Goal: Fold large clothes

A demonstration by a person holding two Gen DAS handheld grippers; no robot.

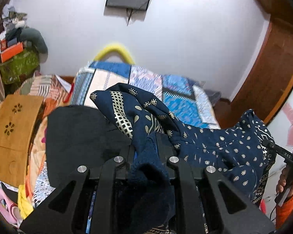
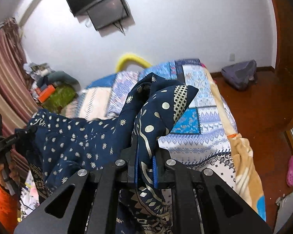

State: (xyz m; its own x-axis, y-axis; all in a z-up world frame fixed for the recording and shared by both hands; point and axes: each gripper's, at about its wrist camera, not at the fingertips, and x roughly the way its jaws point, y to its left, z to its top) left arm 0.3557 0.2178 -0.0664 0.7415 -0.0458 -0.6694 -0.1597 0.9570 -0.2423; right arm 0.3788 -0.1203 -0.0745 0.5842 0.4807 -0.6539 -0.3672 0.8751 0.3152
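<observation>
Navy printed garment (image 1: pixel 220 146) is hanging in the air above the bed (image 2: pixel 201 136), stretched between the two grippers. On the left gripper (image 1: pixel 149 146), the jaws are clamping a bunched fold of the dark blue cloth, which is spilling back over the gripper body toward the camera. On the right gripper (image 2: pixel 145 156), the jaws with blue pads are pinching another corner of the same garment, a fold with white dots and a checked band rising above the fingertips. From the left wrist view the right gripper is showing at the far right edge, with a hand (image 1: pixel 287 181) in an orange sleeve gripping its handle. A black cloth (image 1: pixel 78 136) is lying on the bed below the left gripper, beside a wooden board (image 1: pixel 13 134) with cut-out flower shapes. Patchwork bedding is covering the mattress, and a pink shoe (image 2: pixel 292 170) is sitting on the wooden floor
</observation>
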